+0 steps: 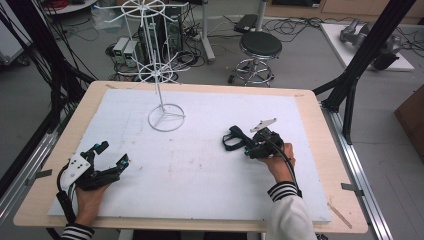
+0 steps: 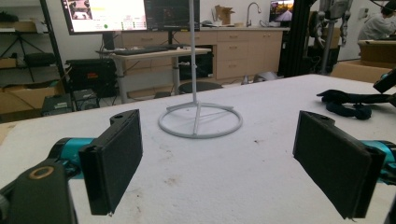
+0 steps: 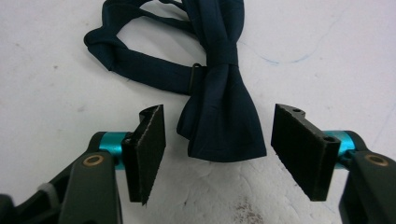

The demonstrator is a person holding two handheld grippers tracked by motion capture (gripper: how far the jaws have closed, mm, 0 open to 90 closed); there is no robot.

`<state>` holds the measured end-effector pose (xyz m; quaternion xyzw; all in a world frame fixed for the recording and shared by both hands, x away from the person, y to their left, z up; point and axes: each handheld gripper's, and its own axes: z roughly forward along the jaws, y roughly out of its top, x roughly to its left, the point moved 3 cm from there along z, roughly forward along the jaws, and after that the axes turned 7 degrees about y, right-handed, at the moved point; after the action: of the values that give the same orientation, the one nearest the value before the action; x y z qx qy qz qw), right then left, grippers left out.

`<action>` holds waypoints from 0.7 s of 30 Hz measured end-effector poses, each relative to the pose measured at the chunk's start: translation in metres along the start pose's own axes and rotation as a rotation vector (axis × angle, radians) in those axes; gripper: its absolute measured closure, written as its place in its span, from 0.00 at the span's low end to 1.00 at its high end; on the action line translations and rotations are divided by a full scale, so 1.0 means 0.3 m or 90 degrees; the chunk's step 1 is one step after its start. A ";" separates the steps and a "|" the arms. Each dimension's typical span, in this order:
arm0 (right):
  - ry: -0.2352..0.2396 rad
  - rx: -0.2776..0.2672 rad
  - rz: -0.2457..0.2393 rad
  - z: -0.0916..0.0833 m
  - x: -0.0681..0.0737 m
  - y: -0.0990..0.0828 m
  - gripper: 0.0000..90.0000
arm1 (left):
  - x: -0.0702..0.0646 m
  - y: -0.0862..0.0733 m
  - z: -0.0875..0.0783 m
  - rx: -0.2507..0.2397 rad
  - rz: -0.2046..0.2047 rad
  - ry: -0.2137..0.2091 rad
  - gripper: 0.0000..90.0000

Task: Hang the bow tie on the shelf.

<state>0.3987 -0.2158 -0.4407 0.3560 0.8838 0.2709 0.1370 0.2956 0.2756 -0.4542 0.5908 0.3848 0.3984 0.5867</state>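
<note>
Left gripper (image 1: 111,153) rested at the desk's (image 1: 310,107) near-left corner, held in a hand (image 1: 90,197) with a striped cuff. Jaws spread wide, nothing between them; in the left gripper view its flat black pads (image 2: 116,158) looked matte and rectangular on teal stems. Desk was a light wood slab with rounded corners, topped by a white foam sheet (image 1: 200,170), slightly grainy, a few brown specks. No containers on the desk.

Middle back of the sheet: white wire stand (image 1: 166,118), thin upright pole on a round ring base with three spokes, more wire rings with prongs higher up. Stood upright, well apart from both grippers.

Right of centre: dark navy bow tie (image 3: 219,116) lay flat on the foam, smooth satin-like fabric, pinched centre knot, strap looped behind with a small metal clasp. Right gripper (image 3: 217,149) pointed down over it, jaws on either side of the near wing, partly closed but pads not touching the cloth, gaps visible on both sides. In the high view the bow tie (image 1: 233,139) sat just left of the right gripper (image 1: 248,148), held by a hand (image 1: 280,162) in a white sleeve.
</note>
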 end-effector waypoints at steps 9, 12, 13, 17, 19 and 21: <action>-0.030 0.018 -0.025 0.017 0.007 0.010 0.54 | 0.001 0.000 0.000 0.001 0.000 0.001 0.18; -0.037 0.027 -0.032 0.021 0.008 0.009 0.59 | 0.001 0.000 0.000 0.001 -0.001 0.001 0.18; -0.041 0.030 -0.040 0.021 0.008 0.010 0.62 | 0.001 0.000 -0.001 0.001 0.000 0.001 0.18; -0.058 0.032 -0.053 0.018 0.016 0.016 0.78 | 0.001 0.000 -0.001 0.002 0.000 0.001 0.18; -0.062 0.033 -0.054 0.017 0.017 0.018 0.84 | 0.001 0.000 -0.001 0.000 0.000 0.001 0.18; -0.066 0.039 -0.051 0.022 0.013 0.017 0.89 | 0.001 0.000 -0.001 0.001 0.000 0.001 0.18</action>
<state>0.4016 -0.2076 -0.4434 0.3380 0.8968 0.2195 0.1826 0.2954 0.2761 -0.4542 0.5907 0.3855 0.3987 0.5861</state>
